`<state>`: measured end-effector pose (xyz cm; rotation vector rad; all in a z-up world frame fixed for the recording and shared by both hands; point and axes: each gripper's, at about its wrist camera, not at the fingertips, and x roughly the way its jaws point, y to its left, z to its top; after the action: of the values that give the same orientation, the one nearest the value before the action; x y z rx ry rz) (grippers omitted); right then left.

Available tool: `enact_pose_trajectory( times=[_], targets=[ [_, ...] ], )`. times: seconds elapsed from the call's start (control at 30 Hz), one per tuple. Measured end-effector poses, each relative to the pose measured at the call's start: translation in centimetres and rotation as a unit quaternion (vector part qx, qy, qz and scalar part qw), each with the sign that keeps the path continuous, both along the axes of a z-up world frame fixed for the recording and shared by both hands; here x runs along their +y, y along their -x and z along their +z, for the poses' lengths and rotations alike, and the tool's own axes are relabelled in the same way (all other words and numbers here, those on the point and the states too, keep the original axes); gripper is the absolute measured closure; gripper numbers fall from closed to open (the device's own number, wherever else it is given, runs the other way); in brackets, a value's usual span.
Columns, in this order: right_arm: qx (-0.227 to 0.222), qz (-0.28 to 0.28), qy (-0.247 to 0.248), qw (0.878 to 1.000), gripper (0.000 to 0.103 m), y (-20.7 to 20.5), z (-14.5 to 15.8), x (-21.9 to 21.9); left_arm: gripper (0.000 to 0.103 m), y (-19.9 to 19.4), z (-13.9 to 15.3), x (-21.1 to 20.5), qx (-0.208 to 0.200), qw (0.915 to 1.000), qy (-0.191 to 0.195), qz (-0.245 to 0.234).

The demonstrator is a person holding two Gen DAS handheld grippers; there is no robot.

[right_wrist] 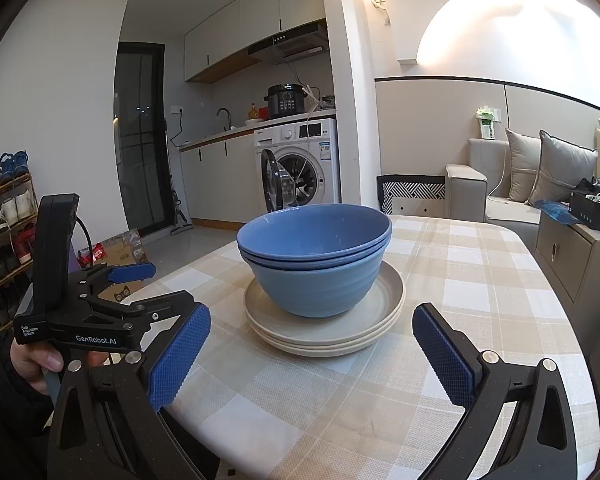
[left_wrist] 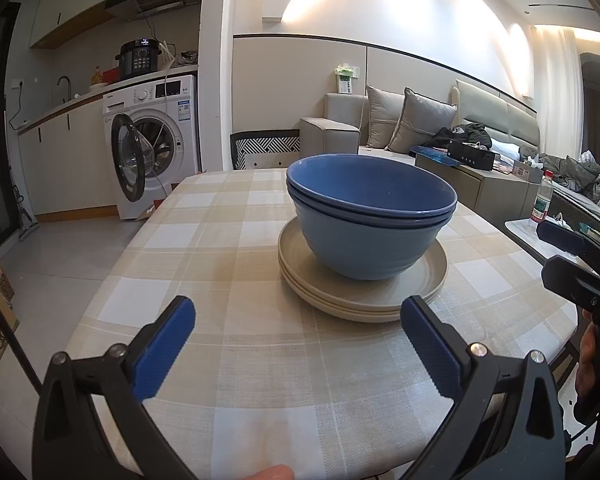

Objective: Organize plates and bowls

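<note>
Bowls (left_wrist: 370, 216), blue and nested one in the other, sit on a stack of beige plates (left_wrist: 362, 292) near the middle of my table (left_wrist: 228, 240), which wears a checked cloth. I see my left hand-held gripper (left_wrist: 298, 344) low over the near edge, its blue pads spread wide and empty, just short of the plates. My right hand-held gripper (right_wrist: 312, 356) hovers likewise, jaws wide apart, holding nothing, the stack in front of it. Behind, a washing machine (left_wrist: 156, 140) stands with its door open.
</note>
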<state>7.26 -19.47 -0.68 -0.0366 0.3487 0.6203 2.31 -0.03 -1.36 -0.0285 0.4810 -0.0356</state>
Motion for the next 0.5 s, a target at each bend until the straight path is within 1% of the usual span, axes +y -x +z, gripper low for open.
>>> enact_pose_trajectory(
  times=[0.5],
  targets=[
    [0.0,0.0,0.001,1.0,0.0,0.0,-0.06,-0.12,0.0,0.22,0.33,-0.36,-0.005,0.9999,0.005,-0.008]
  ],
)
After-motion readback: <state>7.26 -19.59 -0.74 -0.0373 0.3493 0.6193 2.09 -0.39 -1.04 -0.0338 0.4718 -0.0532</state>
